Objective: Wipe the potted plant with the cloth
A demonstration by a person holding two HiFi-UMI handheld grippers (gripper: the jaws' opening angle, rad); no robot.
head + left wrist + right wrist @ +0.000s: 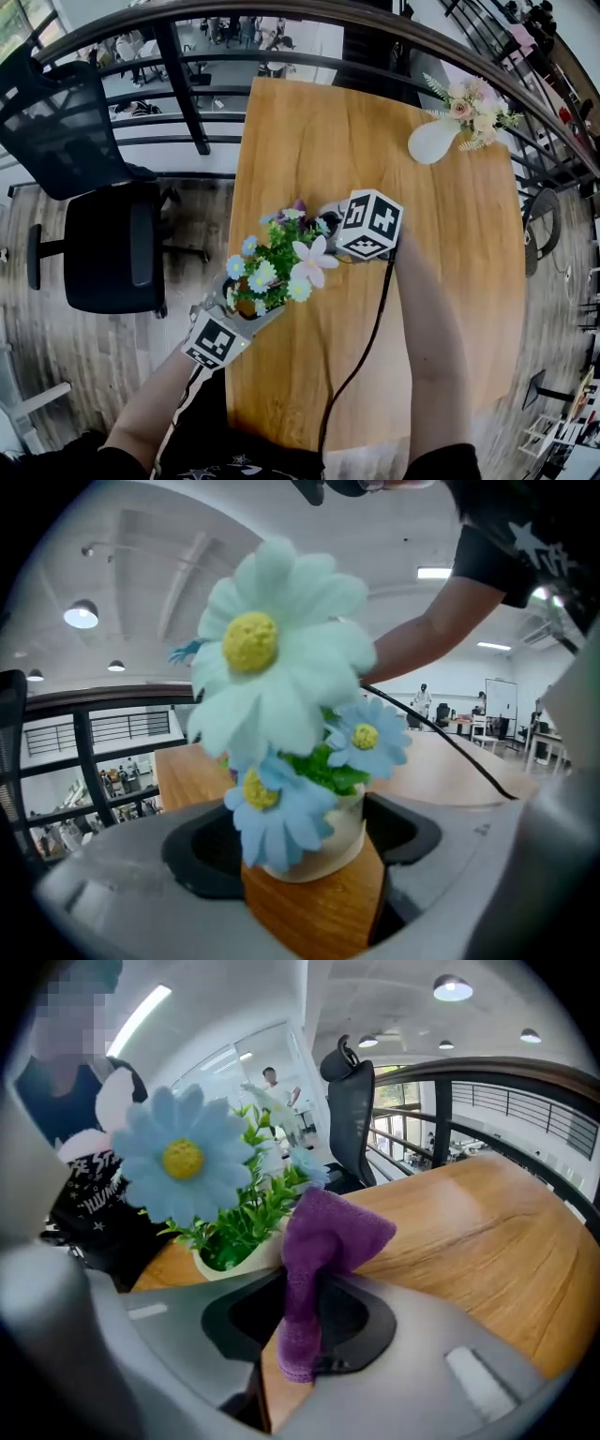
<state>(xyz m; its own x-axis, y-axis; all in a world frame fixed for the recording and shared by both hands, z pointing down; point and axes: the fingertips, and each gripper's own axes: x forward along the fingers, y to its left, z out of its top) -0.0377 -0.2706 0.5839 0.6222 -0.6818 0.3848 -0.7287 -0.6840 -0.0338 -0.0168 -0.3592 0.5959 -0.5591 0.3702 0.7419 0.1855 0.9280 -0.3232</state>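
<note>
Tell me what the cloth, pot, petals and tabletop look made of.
The cloth: soft purple fabric, perhaps microfibre; fuzzy nap, limp folds.
The pot: cream, smooth, matte; ceramic or plastic, cannot tell.
The petals: artificial, probably fabric or foam; thick, flat-coloured, matte.
The tabletop: wood or wood-look laminate; visible grain, slight sheen.

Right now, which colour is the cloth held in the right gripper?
Purple. The cloth shows best in the right gripper view.
</note>
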